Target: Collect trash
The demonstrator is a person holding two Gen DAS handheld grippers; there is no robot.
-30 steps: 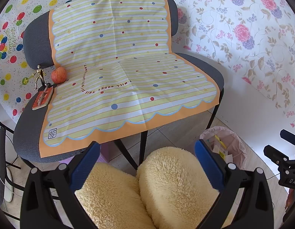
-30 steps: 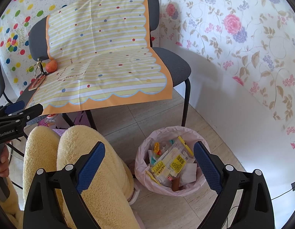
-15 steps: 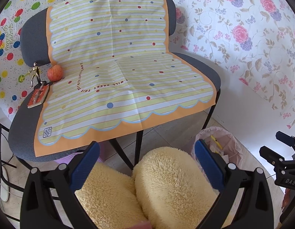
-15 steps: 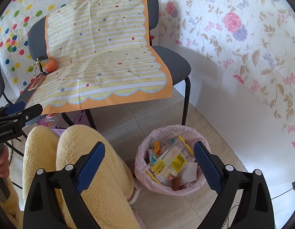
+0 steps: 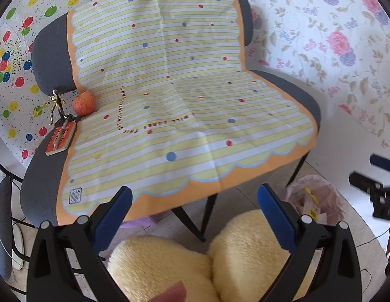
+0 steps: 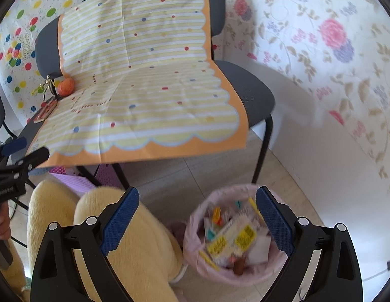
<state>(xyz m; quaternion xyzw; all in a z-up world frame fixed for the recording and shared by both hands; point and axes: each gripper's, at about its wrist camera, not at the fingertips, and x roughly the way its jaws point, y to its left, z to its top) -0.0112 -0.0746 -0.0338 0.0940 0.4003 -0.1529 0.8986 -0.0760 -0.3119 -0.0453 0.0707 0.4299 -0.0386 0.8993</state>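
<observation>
A pink-lined trash bin point(image 6: 195, 229) stands on the floor, holding several wrappers and papers; its rim point(image 5: 328, 188) also shows at lower right in the left wrist view. My right gripper point(image 6: 196, 222) hangs open above the bin's left side, with nothing between its blue pads. My left gripper point(image 5: 193, 217) is open and empty too, held over fluffy yellow knees point(image 5: 195, 264) and facing the chair. On the chair's left edge lie an apple point(image 5: 84, 103), a small gold figurine point(image 5: 55, 104) and an orange card point(image 5: 60, 137).
A grey chair point(image 5: 293, 93) carries a striped, dotted yellow cloth point(image 5: 182, 105) with an orange border. Floral wallpaper covers the right wall, balloon-print paper the left. A purple object point(image 6: 76, 178) sits under the chair. Tiled floor lies around the bin.
Both grippers have moved forward and up toward the chair, so the chair looks larger. The right wrist view is blurred by motion. Both stay open and empty.
</observation>
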